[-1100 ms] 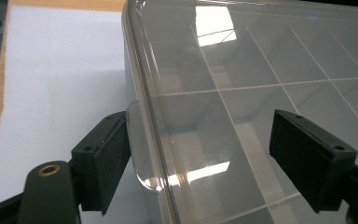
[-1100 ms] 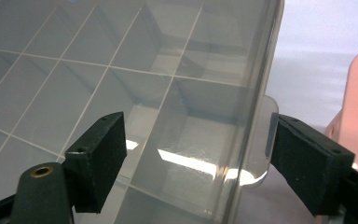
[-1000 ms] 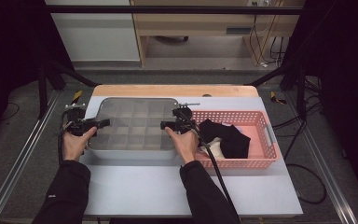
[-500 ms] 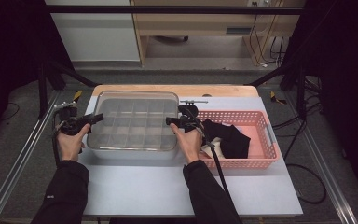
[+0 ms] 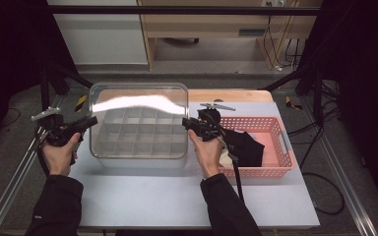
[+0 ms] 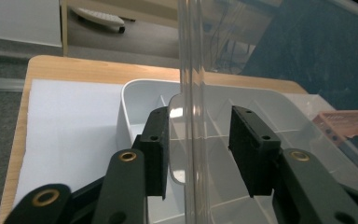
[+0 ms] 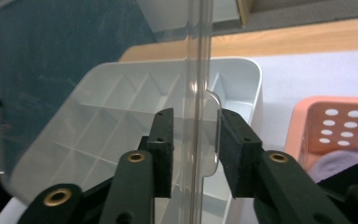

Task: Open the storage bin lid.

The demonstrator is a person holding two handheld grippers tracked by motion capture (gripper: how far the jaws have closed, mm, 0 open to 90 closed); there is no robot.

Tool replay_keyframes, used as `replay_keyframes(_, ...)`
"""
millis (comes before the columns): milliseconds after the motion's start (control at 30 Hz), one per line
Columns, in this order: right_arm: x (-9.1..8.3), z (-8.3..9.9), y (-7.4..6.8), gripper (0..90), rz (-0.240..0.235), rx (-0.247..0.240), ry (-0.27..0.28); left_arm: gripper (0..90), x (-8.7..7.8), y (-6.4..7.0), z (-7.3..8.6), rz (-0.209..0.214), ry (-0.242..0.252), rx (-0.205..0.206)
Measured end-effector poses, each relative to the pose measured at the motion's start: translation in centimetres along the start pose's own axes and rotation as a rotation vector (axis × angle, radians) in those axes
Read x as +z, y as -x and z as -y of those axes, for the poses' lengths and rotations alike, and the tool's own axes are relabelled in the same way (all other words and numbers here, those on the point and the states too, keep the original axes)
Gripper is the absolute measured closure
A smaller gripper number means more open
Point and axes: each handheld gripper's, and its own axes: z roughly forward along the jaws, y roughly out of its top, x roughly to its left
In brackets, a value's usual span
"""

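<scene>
The clear lid (image 5: 138, 120) hangs above the divided white box (image 5: 142, 162), its side tabs pinched between the left gripper (image 5: 86, 123) and right gripper (image 5: 189, 123).

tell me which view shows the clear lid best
The high view: the whole clear lid is seen lifted above the divided white box, between both grippers. Each gripper view shows its edge tab between the jaws.

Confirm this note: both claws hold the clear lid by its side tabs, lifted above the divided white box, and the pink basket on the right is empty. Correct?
Not quite. The high view shows dark clothing lying in the pink basket, so it is not empty. The rest stands: left claw and right claw hold the clear lid above the white box.
</scene>
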Motion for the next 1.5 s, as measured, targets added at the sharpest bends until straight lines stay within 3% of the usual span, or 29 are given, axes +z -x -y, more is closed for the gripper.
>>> replay_keyframes(333, -4.2, 0.1, -0.1, 72.4, -0.095, -0.063, 0.055, 63.5, -3.7, 2.5, -0.1, 0.068, 0.101, 0.047)
replay_keyframes(667, -8.5, 1.9, -0.1, 75.2, -0.176, -0.115, 0.068, 63.6, -6.1, 4.7, 1.2, 0.097, 0.130, 0.075)
replay_keyframes(1133, -12.4, 5.6, 0.6, 76.0, -0.227, -0.166, 0.044, 62.5, -8.0, 7.2, 4.0, 0.106, 0.095, 0.116)
replay_keyframes(1333, -13.6, 7.3, 0.8, 76.3, -0.250, -0.170, 0.032, 62.2, -8.9, 8.1, 5.3, 0.104, 0.086, 0.121)
replay_keyframes(1500, -14.3, 9.1, 1.5, 76.8, -0.275, -0.150, -0.009, 62.0, -9.8, 8.9, 7.0, 0.096, 0.058, 0.136)
